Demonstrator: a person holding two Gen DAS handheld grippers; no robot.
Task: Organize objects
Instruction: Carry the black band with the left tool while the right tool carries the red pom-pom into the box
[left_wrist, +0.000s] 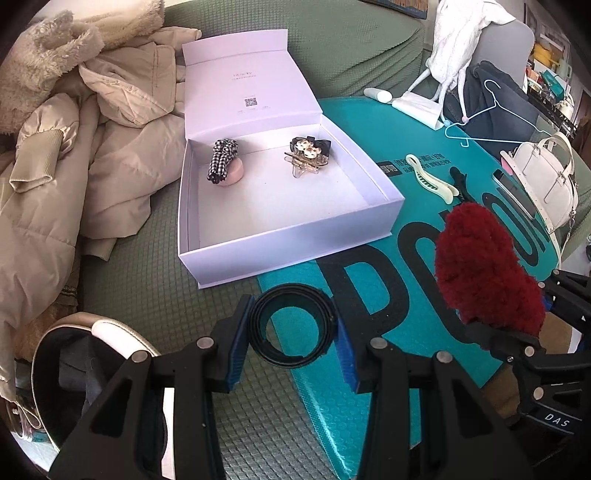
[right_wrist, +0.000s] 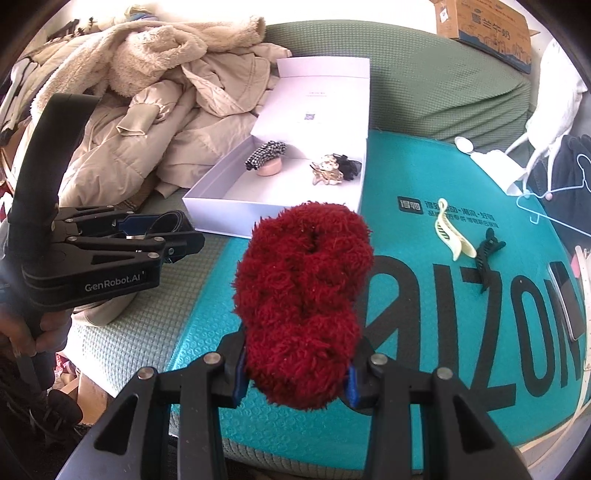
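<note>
My left gripper (left_wrist: 291, 345) is shut on a black hair band (left_wrist: 291, 325) and holds it above the green sofa, just in front of the open white box (left_wrist: 291, 236). The box holds a checked scrunchie (left_wrist: 221, 158) on a pink pad and a bow clip (left_wrist: 308, 153). My right gripper (right_wrist: 295, 376) is shut on a fluffy dark red scrunchie (right_wrist: 303, 295), held over the teal mat (right_wrist: 424, 314) to the right of the box (right_wrist: 273, 199). A cream claw clip (right_wrist: 452, 232) and a black clip (right_wrist: 487, 254) lie on the mat.
Beige coats (left_wrist: 85, 140) are piled to the left of the box. A white handbag (left_wrist: 546, 177), a phone (left_wrist: 517, 195), a blue hanger (left_wrist: 491, 114) and white items sit at the mat's far right. A cardboard box (right_wrist: 487, 26) stands behind the sofa.
</note>
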